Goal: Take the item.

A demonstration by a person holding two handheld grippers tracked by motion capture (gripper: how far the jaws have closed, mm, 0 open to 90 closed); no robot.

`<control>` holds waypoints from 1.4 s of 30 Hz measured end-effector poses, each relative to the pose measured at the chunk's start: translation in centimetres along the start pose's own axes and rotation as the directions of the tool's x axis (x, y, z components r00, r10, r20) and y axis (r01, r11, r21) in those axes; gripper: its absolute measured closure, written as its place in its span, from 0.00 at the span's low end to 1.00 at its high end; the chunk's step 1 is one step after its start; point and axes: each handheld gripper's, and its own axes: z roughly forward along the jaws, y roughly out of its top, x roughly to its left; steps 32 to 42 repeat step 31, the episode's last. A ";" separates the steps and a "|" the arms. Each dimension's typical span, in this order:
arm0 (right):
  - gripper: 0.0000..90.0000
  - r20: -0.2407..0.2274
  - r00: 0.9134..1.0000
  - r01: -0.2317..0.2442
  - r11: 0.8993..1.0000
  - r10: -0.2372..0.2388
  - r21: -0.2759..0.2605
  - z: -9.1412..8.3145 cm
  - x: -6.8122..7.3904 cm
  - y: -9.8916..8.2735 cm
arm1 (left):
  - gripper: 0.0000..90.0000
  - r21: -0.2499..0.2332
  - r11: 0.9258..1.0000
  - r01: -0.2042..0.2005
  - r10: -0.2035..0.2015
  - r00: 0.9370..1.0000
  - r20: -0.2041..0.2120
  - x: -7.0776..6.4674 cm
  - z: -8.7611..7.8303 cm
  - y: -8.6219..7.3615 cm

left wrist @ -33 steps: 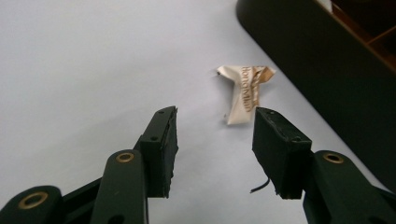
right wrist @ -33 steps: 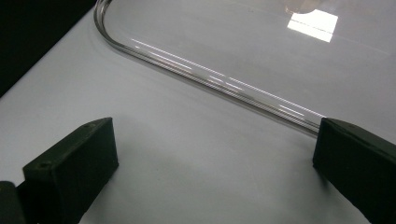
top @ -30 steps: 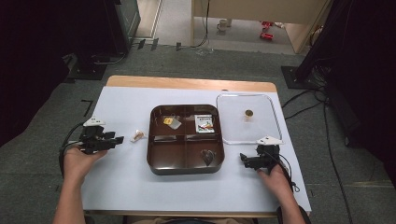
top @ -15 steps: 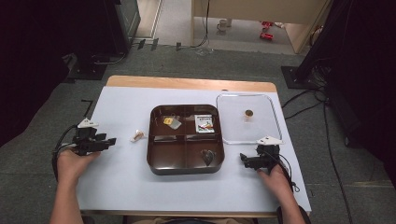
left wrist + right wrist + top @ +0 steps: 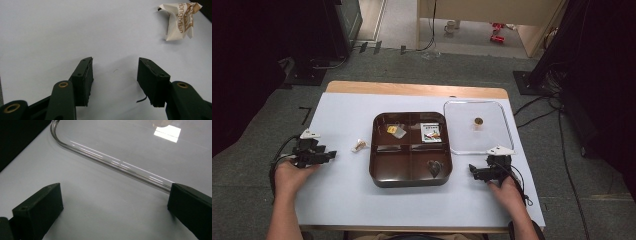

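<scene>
Crinkling paper wrapper [image 5: 180, 21] beyond blocky black jaws

**Two black hand-held grippers, bare forearms**

Each gripper is matte black with two blocky jaws. The left gripper [image 5: 115, 80] has flat rectangular pads on thick arms, brass-coloured rivets at the pivots and small screw holes along the pad edges; a thin dark wire curls from under one pad. The right gripper [image 5: 115, 207] has the same plain black blocks. Both carry a pale three-cornered plate on top and trail black cables. The person's forearms are bare, without sleeves.
</scene>
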 end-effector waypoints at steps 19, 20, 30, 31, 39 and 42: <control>0.00 0.000 1.000 0.000 1.000 0.000 0.000 0.0 0.0 0.0 | 0.25 -0.096 0.994 -0.060 0.057 0.998 -0.030 -1.6 0.7 -1.6; 0.00 0.000 1.000 0.000 1.000 0.000 0.000 0.0 0.0 0.0 | 0.24 -0.096 0.994 -0.060 0.057 0.998 -0.030 -1.6 0.7 -1.6; 0.00 0.000 1.000 -0.001 1.000 0.001 0.000 0.0 0.0 0.0 | 0.24 -0.142 0.988 -0.054 0.048 0.998 -0.045 -1.8 0.8 -2.2; 0.00 0.000 1.000 0.000 1.000 0.000 0.000 0.0 0.0 0.0 | 0.24 -0.149 0.987 -0.052 0.045 0.998 -0.052 -1.8 0.8 -2.3; 0.00 0.000 1.000 0.000 1.000 0.000 0.000 0.0 0.0 0.0 | 0.24 -0.149 0.987 -0.052 0.045 0.998 -0.052 -1.8 0.8 -2.3; 0.00 0.000 1.000 0.000 1.000 0.000 0.000 0.0 0.0 0.0 | 0.24 -0.149 0.987 -0.052 0.045 0.998 -0.052 -1.8 0.8 -2.3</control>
